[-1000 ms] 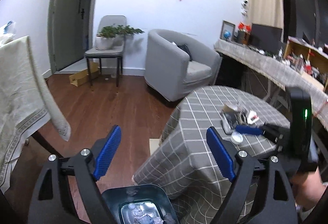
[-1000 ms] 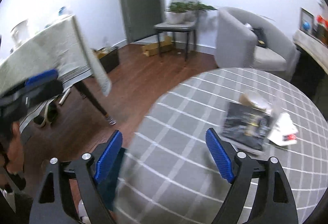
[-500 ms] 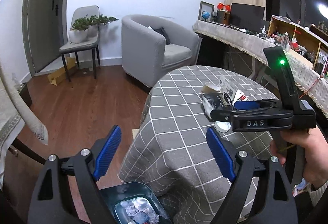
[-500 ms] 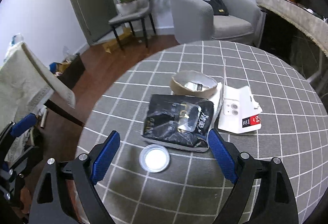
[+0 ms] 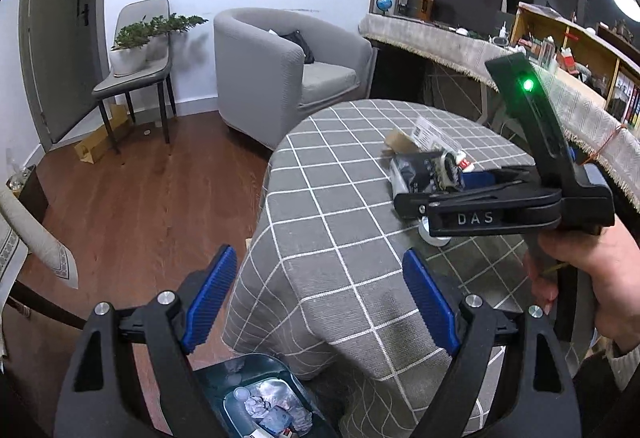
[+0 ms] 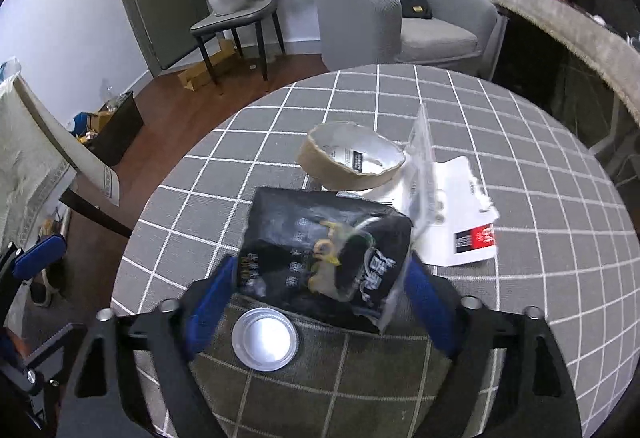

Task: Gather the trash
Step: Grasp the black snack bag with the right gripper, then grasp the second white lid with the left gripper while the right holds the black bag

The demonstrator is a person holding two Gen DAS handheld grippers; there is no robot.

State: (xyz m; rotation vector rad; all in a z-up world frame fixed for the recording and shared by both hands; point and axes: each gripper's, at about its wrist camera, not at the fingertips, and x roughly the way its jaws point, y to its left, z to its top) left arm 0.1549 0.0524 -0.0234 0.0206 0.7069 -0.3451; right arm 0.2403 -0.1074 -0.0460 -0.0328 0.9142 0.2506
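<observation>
On the grey checked worktop (image 6: 520, 197) lies a black snack bag (image 6: 320, 258), crumpled, long axis running away from the right wrist camera, near end between the blue pads. Right tool (image 6: 316, 302) spread wide, pads flanking the bag's near corners; contact unclear. Round foil lid (image 6: 265, 338) just in front. Left tool (image 5: 320, 298) wide apart, empty, above trash bin (image 5: 264, 398) on the floor.

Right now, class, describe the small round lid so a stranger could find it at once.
Find the round table with the grey checked cloth. Trash sits mid-table; the lid lies alone on the cloth, nearer the edge than the black bag. It is the only flat, silvery disc.
</observation>
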